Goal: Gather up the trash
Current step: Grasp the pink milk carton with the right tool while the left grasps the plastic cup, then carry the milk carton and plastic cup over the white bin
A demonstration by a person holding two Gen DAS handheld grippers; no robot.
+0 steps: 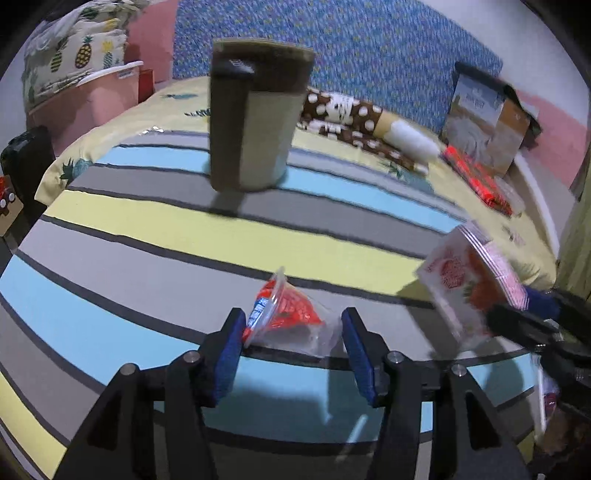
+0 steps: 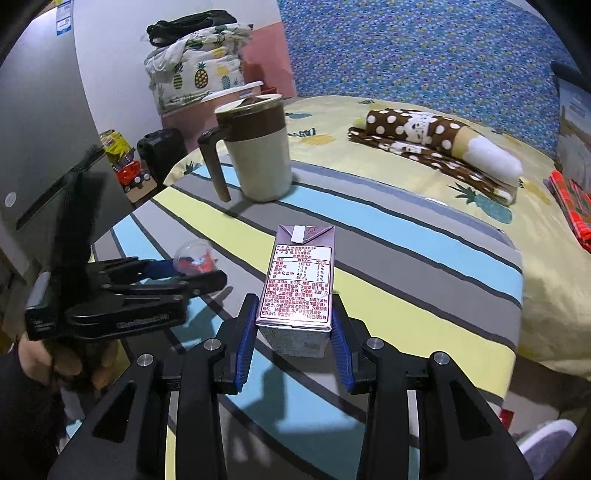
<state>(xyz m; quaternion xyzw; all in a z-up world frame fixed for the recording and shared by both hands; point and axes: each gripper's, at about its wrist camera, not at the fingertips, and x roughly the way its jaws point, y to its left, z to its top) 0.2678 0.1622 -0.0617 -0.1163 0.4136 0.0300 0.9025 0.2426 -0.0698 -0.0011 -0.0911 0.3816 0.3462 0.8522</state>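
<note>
Plastic cup between spread left tongs | right tongs pinching carton

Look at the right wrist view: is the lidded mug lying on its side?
No. The mug stands upright on the striped cloth, lid up, handle pointing left.

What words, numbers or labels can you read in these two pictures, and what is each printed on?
"100mL", "NRV%" and "148 kJ": nutrition table on the drink carton.
Red Chinese small print below that table: too small to read.
Blue and red label on the plastic cup: blurred.
Paper bag by the wall: print blurred.
Blue sticker on the grey cabinet: too small.
</note>
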